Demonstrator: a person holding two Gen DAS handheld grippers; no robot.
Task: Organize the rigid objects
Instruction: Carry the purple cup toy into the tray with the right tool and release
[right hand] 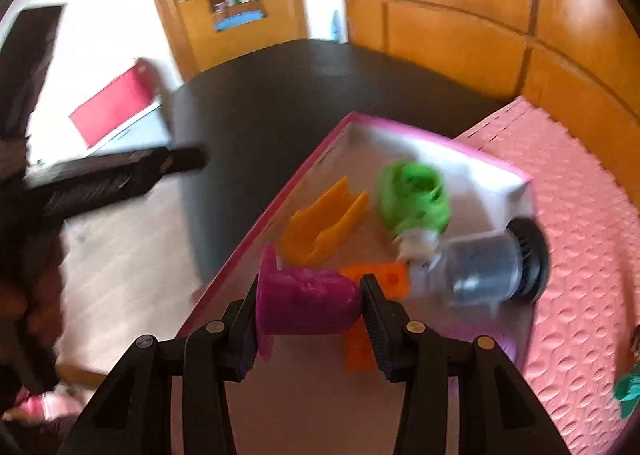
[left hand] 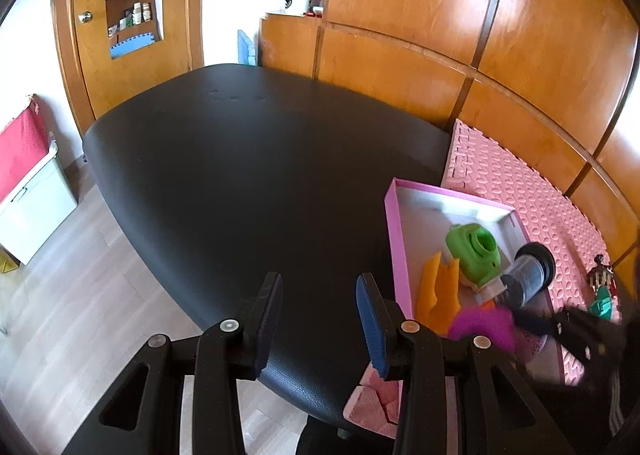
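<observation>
A pink-rimmed tray point(right hand: 256, 231) point(left hand: 394, 239) lies half on the black table, half on a pink foam mat. In it are a green toy camera point(right hand: 412, 195) point(left hand: 476, 255), orange plastic pieces point(right hand: 324, 223) point(left hand: 438, 291), an orange block point(right hand: 390, 279) and a clear jar with a black lid point(right hand: 492, 271) point(left hand: 528, 275) on its side. My right gripper point(right hand: 310, 289) point(left hand: 516, 321) is shut on a magenta cup-shaped toy point(right hand: 308, 305) point(left hand: 484, 329), held sideways above the tray's near end. My left gripper point(left hand: 320, 283) is open and holds nothing, hovering over the table left of the tray.
The black table point(left hand: 240, 175) reaches back towards wooden wall panels point(left hand: 440, 15). The pink foam mat point(left hand: 520, 191) point(right hand: 580, 215) carries small toys point(left hand: 602, 295) at the far right. A white bin with a red lid point(left hand: 28, 183) stands on the wooden floor at left.
</observation>
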